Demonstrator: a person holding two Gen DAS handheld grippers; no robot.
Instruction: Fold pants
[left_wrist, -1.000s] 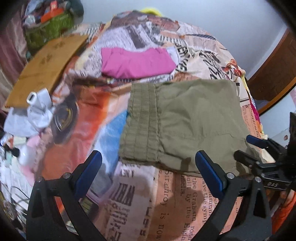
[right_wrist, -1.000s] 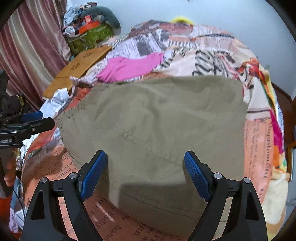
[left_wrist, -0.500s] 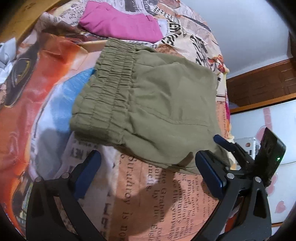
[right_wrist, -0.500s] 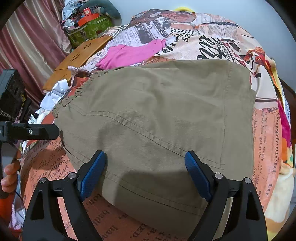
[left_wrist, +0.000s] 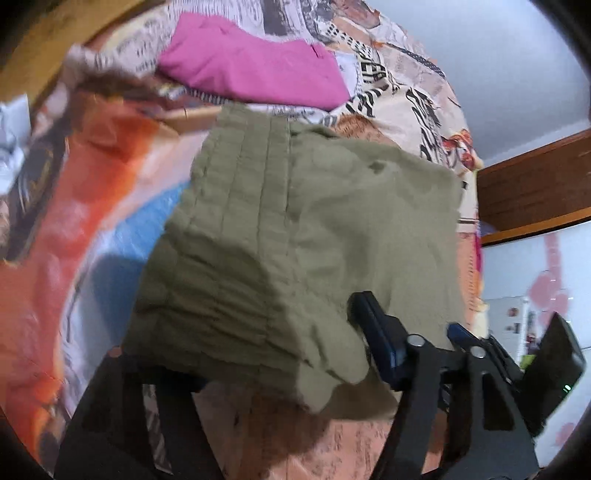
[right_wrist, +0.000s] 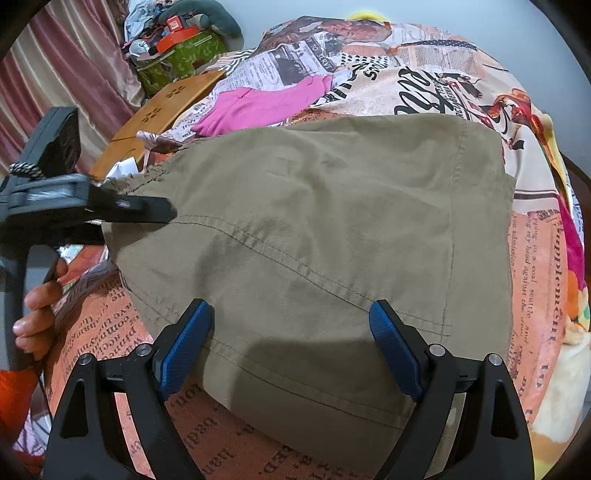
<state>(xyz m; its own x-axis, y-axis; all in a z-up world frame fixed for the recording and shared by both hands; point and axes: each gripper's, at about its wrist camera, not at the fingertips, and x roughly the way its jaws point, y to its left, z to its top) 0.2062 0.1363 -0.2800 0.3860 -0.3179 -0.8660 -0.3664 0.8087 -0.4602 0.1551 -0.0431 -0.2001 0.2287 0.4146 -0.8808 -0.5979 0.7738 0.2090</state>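
Pants (right_wrist: 314, 236), olive green and folded into a flat block, lie on a bed cover (right_wrist: 436, 74) printed with newspaper text. Their gathered waistband (left_wrist: 240, 192) sits at the left end of the block; stitched seams run across the near half in the right wrist view.

Left gripper (left_wrist: 280, 354): its jaws have just been closing, with the near left corner of the pants bunched up between them. One blue pad (left_wrist: 373, 332) touches the cloth on the right; the other finger is hidden under the fabric, and the picture is blurred, so a firm grip appears likely but cannot be confirmed. Seen from the right wrist, this gripper reaches in from the left at the waistband edge, held by a hand (right_wrist: 37, 314).

Right gripper (right_wrist: 291, 343): jaws stand wide, both blue pads (right_wrist: 184, 347) poised above the near edge of the pants, holding nothing.

Pink cloth (right_wrist: 266, 105) lies on the cover just beyond the pants. A wooden board (right_wrist: 166, 107) rests at the far left, with a green box (right_wrist: 181, 55) of clutter behind it.
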